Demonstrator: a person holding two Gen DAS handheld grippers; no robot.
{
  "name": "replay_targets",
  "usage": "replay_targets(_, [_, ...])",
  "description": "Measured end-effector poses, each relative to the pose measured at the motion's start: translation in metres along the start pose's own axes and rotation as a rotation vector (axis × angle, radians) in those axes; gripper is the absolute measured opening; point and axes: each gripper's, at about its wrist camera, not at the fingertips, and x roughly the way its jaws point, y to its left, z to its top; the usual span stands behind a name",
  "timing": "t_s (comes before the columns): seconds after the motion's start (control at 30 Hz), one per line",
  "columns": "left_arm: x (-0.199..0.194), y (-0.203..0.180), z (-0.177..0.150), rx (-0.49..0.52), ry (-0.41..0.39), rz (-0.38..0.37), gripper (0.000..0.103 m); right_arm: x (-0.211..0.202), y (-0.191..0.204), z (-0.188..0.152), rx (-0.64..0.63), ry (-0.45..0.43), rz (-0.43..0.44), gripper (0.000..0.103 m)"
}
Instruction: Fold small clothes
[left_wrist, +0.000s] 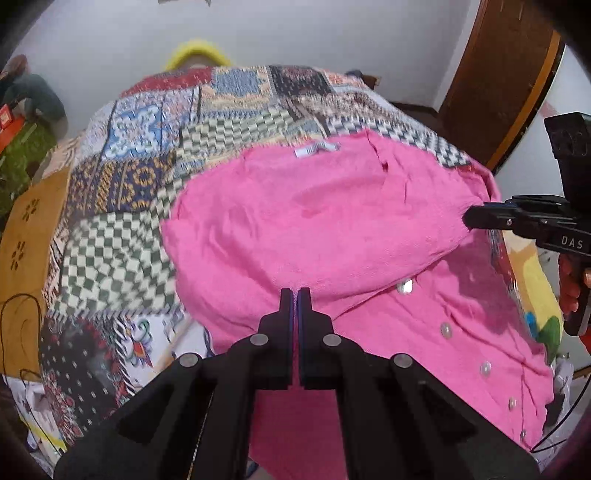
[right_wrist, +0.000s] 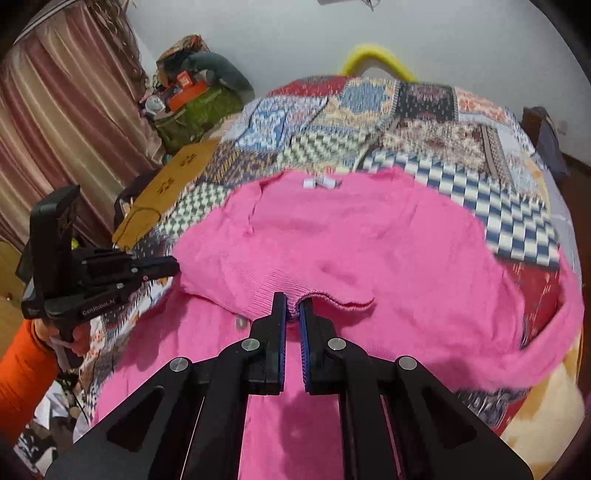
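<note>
A pink knit cardigan (left_wrist: 314, 218) with pearly buttons (left_wrist: 446, 329) lies on a patchwork bed cover; it also shows in the right wrist view (right_wrist: 369, 251). Its white neck label (left_wrist: 317, 148) faces up at the far side. My left gripper (left_wrist: 295, 295) is shut on the lifted hem of the cardigan. My right gripper (right_wrist: 292, 304) is shut on the ribbed hem at the other side. Each gripper shows in the other's view, the right one (left_wrist: 471, 218) and the left one (right_wrist: 173, 266). The hem is held folded over the lower part of the cardigan.
The patchwork cover (left_wrist: 147, 166) spans the bed. A tan board (right_wrist: 173, 173) lies at the bed's left edge. Curtains (right_wrist: 55, 129) and a cluttered pile (right_wrist: 192, 99) stand at the left, a wooden door (left_wrist: 491, 74) at the right, a yellow fluffy thing (right_wrist: 376, 59) behind the bed.
</note>
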Motion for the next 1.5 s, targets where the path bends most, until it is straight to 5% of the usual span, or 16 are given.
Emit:
replay_targets(0.17, [0.013, -0.004, -0.013, 0.005, 0.044, 0.019, 0.001, 0.021, 0.001, -0.022, -0.041, 0.100, -0.048, 0.008])
replay_targets(0.3, [0.001, 0.003, -0.012, -0.014, -0.017, 0.038, 0.004, 0.018, -0.002, -0.024, -0.067, 0.103, -0.082, 0.011])
replay_targets(0.5, [-0.008, 0.035, -0.001, -0.087, -0.081, 0.122, 0.027, 0.006, -0.009, -0.005, -0.078, 0.012, -0.151, 0.029])
replay_targets(0.67, [0.015, 0.069, -0.005, -0.219, -0.047, 0.186, 0.055, 0.020, -0.013, -0.001, -0.093, 0.013, -0.196, 0.035])
replay_targets(0.77, [0.035, 0.080, -0.009, -0.281, 0.009, 0.156, 0.055, 0.030, -0.015, -0.003, -0.094, 0.031, -0.195, 0.035])
replay_targets(0.9, [0.045, 0.066, -0.007, -0.240, 0.002, 0.165, 0.051, 0.031, -0.012, -0.007, -0.101, 0.023, -0.185, 0.009])
replay_targets(0.97, [0.046, 0.058, -0.005, -0.198, -0.009, 0.185, 0.023, 0.029, -0.011, -0.006, -0.110, 0.009, -0.187, 0.007])
replay_targets(1.07, [0.048, 0.053, -0.002, -0.153, -0.012, 0.218, 0.015, 0.022, -0.011, -0.005, -0.114, -0.027, -0.205, 0.005])
replay_targets(1.37, [0.037, 0.053, -0.006, -0.191, -0.005, 0.218, 0.016, 0.007, -0.023, -0.008, -0.035, -0.010, -0.224, 0.008])
replay_targets(1.5, [0.018, 0.046, -0.001, -0.208, -0.033, 0.210, 0.024, -0.022, -0.030, -0.006, -0.006, -0.068, -0.239, 0.028])
